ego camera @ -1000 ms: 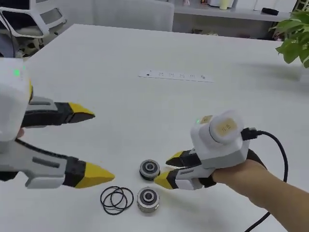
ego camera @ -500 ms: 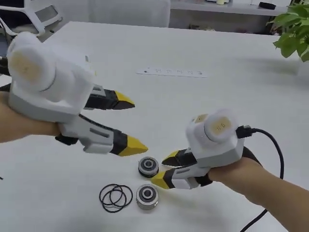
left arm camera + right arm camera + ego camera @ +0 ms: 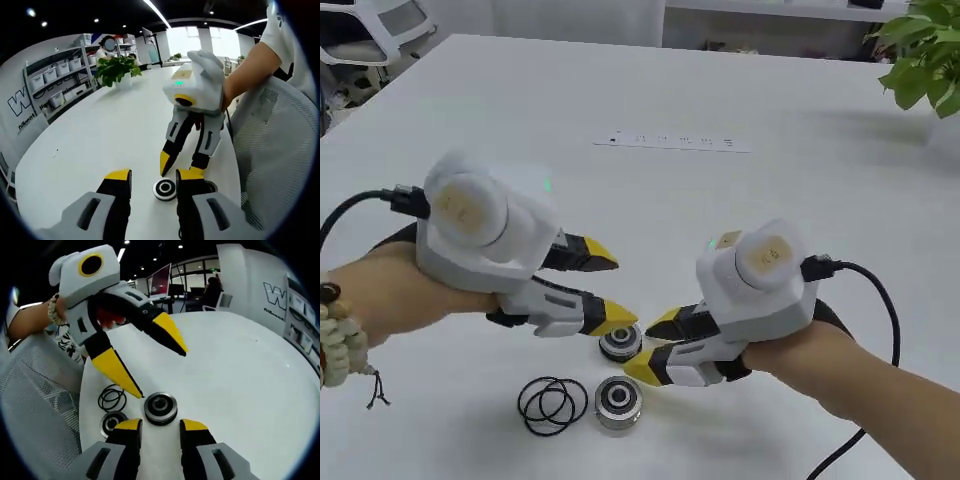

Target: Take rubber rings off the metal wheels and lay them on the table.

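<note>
On the left I see my left gripper (image 3: 625, 292). Its jaws are wide apart and hold nothing. They point to the right and down at the table (image 3: 770, 210).

Just below it, close to the near edge of the table, lie the rings (image 3: 552, 403). They are thin and black, in a small flat pile, one over the other. They are loose on the table.

Right beside the rings, on their right, sits the near wheel (image 3: 619, 400). It lies flat. I cannot tell if it touches the rings.

Just behind it sits the far wheel (image 3: 620, 342), flat too. The two wheels are close, with a small gap. The lower jaw tip of my left gripper is right at the rim of the far wheel. I cannot tell if it touches. In the left gripper view this wheel lies between the tips of my left jaws, a bit ahead of them.

Next comes my right gripper (image 3: 640, 345). It points left at the far wheel. Its jaws are open with a narrow gap and hold nothing. In the right gripper view the far wheel sits just in front of the two tips.

A white strip (image 3: 670, 142) lies flat far back, near the middle of the table. A green plant (image 3: 920, 50) is at the far right corner.
</note>
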